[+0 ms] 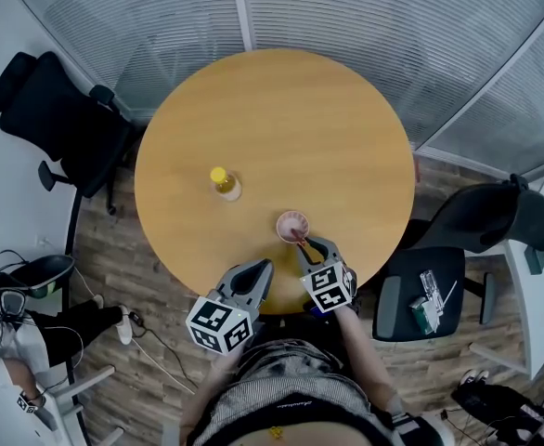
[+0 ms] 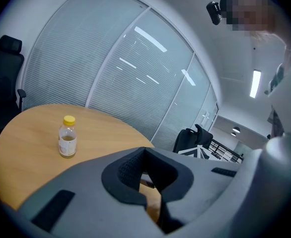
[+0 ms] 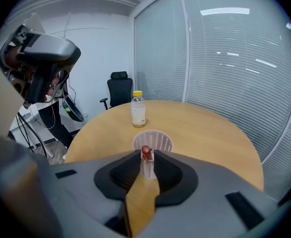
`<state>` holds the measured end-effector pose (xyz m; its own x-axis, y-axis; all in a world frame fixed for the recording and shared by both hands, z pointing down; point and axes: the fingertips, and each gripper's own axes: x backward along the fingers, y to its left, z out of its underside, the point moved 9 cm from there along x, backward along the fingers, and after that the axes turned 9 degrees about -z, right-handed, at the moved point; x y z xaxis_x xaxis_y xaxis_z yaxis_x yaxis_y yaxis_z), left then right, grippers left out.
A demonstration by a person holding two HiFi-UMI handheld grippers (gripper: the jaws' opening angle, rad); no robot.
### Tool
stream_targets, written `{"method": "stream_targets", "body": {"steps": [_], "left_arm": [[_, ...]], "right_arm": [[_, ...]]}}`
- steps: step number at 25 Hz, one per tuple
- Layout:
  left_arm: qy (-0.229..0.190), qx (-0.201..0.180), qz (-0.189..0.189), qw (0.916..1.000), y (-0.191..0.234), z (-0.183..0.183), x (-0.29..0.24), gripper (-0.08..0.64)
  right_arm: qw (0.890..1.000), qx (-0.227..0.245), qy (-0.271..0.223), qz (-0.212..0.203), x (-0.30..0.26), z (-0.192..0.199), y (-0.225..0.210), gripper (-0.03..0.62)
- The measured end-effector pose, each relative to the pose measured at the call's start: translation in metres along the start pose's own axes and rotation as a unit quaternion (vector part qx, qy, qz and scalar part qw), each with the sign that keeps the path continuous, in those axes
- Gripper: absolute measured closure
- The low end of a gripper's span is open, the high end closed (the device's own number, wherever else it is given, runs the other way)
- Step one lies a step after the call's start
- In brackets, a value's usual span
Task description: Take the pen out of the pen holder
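Note:
A pale mesh pen holder [image 1: 291, 223] [image 3: 152, 142] stands near the front edge of the round wooden table [image 1: 281, 128]. A pen with a red top [image 3: 146, 152] [image 1: 299, 236] leans out of it toward me, its lower part still inside. My right gripper [image 1: 316, 245] [image 3: 146, 155] is right against the holder's near side, its jaws drawn in on both sides of the pen's red top. To its left, my left gripper [image 1: 261, 268] [image 2: 144, 152] hovers over the table's front edge, shut and empty.
A small bottle with a yellow cap [image 1: 223, 183] [image 2: 67, 138] [image 3: 138, 110] stands left of the holder, farther back. Black office chairs [image 1: 54, 124] [image 1: 458, 249] flank the table. Glass walls with blinds [image 1: 346, 17] run behind it.

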<state>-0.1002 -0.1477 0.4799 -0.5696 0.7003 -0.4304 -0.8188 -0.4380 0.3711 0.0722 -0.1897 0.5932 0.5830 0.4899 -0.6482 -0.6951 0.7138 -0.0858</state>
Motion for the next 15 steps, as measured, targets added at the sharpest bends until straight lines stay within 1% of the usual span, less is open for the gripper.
{"method": "stream_targets", "body": {"steps": [6,8,11,15], "left_arm": [[-0.002,0.001,-0.002,1.0,0.002,0.001,0.007,0.557],[-0.003,0.002,-0.003,1.0,0.002,0.0,0.009,0.557],[-0.006,0.002,-0.004,1.0,0.004,-0.002,0.011,0.557],[-0.012,0.004,-0.002,0.9999,-0.004,0.004,0.015,0.557]], "right_arm": [[1.0,0.0,-0.004,0.003,-0.004,-0.004,0.001,0.505],[1.0,-0.002,-0.006,0.003,-0.005,-0.005,0.0,0.52],[1.0,-0.001,-0.004,0.004,-0.007,-0.007,0.0,0.523],[1.0,0.006,-0.008,0.004,0.0,-0.003,0.002,0.523]]}}
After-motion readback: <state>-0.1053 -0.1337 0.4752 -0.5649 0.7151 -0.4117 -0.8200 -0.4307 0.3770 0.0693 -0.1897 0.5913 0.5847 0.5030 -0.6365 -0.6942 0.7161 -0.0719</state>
